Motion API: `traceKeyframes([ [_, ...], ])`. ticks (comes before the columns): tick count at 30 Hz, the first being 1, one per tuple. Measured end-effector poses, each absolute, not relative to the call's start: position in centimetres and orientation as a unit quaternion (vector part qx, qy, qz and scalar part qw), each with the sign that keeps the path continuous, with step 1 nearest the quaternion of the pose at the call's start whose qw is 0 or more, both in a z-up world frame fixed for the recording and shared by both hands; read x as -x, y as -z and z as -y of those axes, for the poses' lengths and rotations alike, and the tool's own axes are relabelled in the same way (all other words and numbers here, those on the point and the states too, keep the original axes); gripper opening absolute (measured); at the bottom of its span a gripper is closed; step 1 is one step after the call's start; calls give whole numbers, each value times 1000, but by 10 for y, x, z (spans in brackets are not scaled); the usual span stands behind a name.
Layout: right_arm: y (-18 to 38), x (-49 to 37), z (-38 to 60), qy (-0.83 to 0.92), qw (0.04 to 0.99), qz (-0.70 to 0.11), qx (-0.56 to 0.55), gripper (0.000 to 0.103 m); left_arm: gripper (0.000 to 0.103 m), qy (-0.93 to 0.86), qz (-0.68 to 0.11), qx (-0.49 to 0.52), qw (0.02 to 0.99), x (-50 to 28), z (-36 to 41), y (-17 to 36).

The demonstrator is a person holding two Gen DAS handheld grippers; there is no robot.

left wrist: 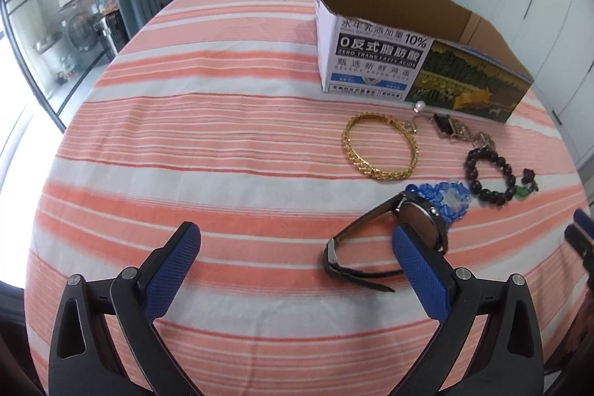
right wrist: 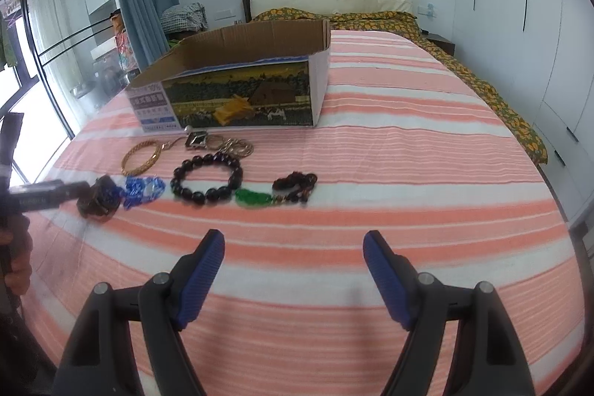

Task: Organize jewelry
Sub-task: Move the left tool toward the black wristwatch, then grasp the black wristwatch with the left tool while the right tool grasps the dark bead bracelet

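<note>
The jewelry lay in a loose cluster on a bed [left wrist: 222,121] covered with a pink and white striped sheet, just in front of an open cardboard box [left wrist: 375,62] whose inside could not be seen from either camera.

The left gripper [left wrist: 297,244] had its jaws wide apart with nothing between them. Its right-hand finger [left wrist: 419,270] covered part of a wristwatch [left wrist: 415,214], so the watch face was largely hidden and only the dark strap showed clearly, looping toward the camera. Whether that finger touched the watch could not be told. In the right wrist view the watch was a dark blur behind the left gripper's body.

Just beyond the watch sat a blue bead bracelet [left wrist: 441,199], partly overlapped by it. A gold chain bracelet [left wrist: 378,147] lay well clear, nearer the box. A dark bead bracelet [right wrist: 206,179] lay to the right of the blue one, with a green pendant [right wrist: 256,198] on a smaller string of dark beads [right wrist: 295,186] beside it. Close to the box was a tangle of small pieces: a pearl [left wrist: 420,105], a square dark-faced item [left wrist: 444,126] and some metal links [right wrist: 235,146], too small and blurred to name.

The right gripper [right wrist: 293,253] hung over bare sheet short of the beads, jaws apart and empty. A hand [right wrist: 16,270] showed at the left edge of the right wrist view, mostly cut off.
</note>
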State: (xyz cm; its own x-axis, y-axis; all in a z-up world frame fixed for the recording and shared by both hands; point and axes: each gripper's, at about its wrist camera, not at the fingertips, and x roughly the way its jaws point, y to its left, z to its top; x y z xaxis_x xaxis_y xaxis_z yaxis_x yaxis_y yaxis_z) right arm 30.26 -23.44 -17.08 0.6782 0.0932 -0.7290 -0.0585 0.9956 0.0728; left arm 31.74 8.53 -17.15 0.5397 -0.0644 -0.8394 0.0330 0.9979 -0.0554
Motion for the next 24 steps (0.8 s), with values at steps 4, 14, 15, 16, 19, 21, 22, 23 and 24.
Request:
traceKeyframes([
  [4, 179, -331, 243, -32, 908, -415, -41, 79, 103, 30, -495, 6, 868, -325, -81, 183],
  [14, 200, -381, 221, -26, 894, -447, -15, 55, 100, 36, -500, -21, 865, -322, -66, 192],
  [15, 202, -381, 219, -23, 893, -449, -7, 53, 99, 36, -499, -23, 866, -320, -64, 192],
  [16, 202, -380, 216, -20, 895, -446, 3, 48, 94, 39, -497, -23, 867, -317, -62, 191],
  [19, 202, -377, 214, -16, 897, -441, 21, 23, 77, 51, -492, -27, 869, -311, -56, 187],
  [21, 201, -375, 214, -17, 896, -442, 22, 17, 61, 62, -487, -32, 871, -306, -50, 184],
  [22, 200, -374, 215, -21, 895, -444, 17, 16, 45, 67, -485, -34, 871, -304, -47, 183],
  [23, 200, -373, 216, -24, 895, -445, 15, 15, 31, 73, -484, -36, 872, -302, -45, 182],
  [24, 199, -370, 216, -28, 895, -446, 13, 15, 24, 75, -482, -40, 872, -299, -43, 181],
])
